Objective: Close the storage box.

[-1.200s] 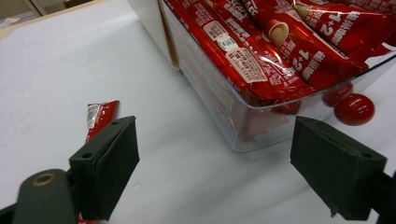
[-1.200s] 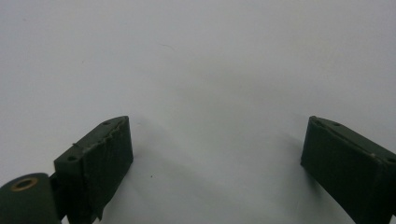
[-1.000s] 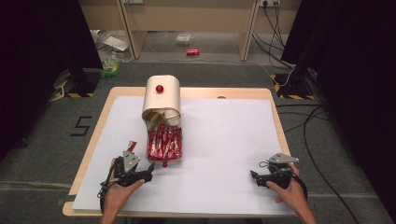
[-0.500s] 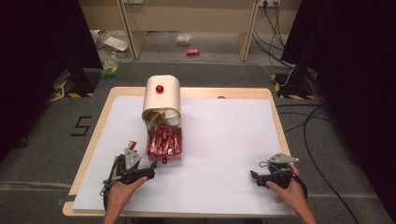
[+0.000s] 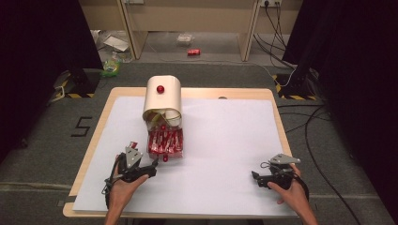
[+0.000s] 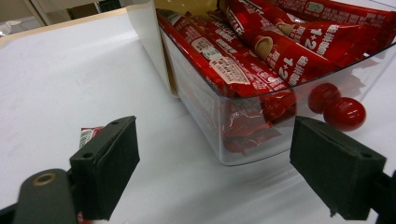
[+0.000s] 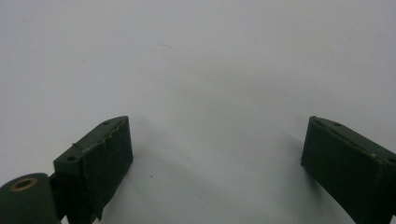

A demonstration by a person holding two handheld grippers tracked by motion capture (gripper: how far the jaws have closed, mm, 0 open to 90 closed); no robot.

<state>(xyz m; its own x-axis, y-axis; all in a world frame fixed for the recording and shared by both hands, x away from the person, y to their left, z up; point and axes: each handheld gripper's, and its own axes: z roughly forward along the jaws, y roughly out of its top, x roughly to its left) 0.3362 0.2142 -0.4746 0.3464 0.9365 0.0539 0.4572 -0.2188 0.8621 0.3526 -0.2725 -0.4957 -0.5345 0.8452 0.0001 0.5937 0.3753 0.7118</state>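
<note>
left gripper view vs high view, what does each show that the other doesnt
The left gripper view alone gives the close detail: print on the red snack packets, the clear drawer wall, and the gripper's own jaws standing wide apart. The high view alone shows the cream dispenser with its red knob, the right gripper resting far off, and the floor beyond. Both show the clear drawer, its packets, the left gripper and the white table sheet.
</note>
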